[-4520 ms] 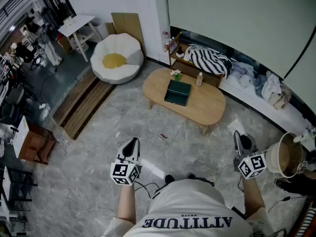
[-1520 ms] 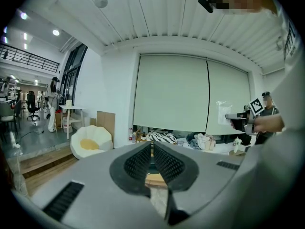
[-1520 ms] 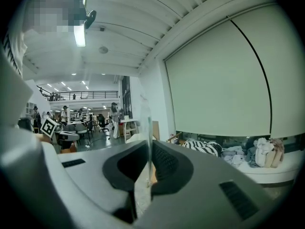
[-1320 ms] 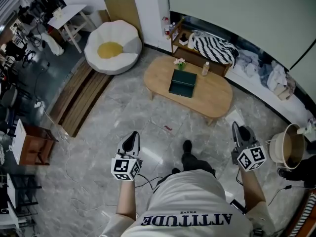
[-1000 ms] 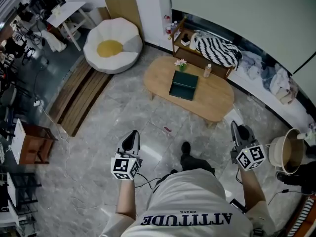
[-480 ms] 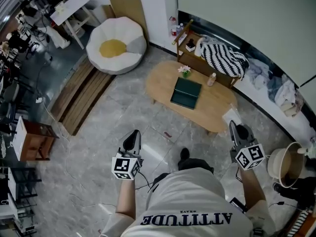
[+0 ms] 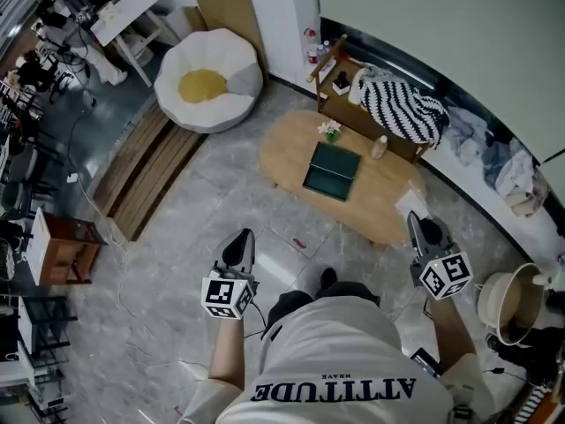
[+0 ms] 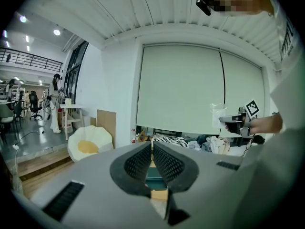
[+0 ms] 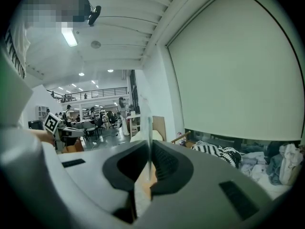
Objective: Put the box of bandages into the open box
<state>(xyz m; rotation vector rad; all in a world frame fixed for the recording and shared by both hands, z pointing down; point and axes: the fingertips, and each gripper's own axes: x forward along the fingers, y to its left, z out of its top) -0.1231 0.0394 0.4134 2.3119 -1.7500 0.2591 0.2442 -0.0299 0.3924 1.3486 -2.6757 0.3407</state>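
- Standing on a grey marble floor (image 7: 168, 254), a person in a white T-shirt (image 7: 340, 360) holds a gripper in each hand, both raised at waist height
- Right gripper (image 7: 415, 223) is clamped on the box of bandages (image 7: 408, 203), which its own view shows edge-on as a thin translucent pack (image 9: 148, 128) pinched between the dark pads
- From the left gripper view the same pack (image 8: 219, 116) stands upright above the right gripper (image 8: 233, 123), out to the person's right
- Left gripper (image 7: 240, 241) carries nothing; its jaws are drawn together, tips all but meeting (image 8: 152, 144)
- Ahead of both tools, well apart from them, an oval wooden table (image 7: 282, 148) bears a dark green box (image 7: 332, 171) lying flat near its middle; whether it is open cannot be made out
- A small flower pot (image 7: 329, 129) and a bottle (image 7: 380, 147) stand on the table's far side
- A white beanbag with a yellow centre (image 7: 209, 79) sits by the wall to the left
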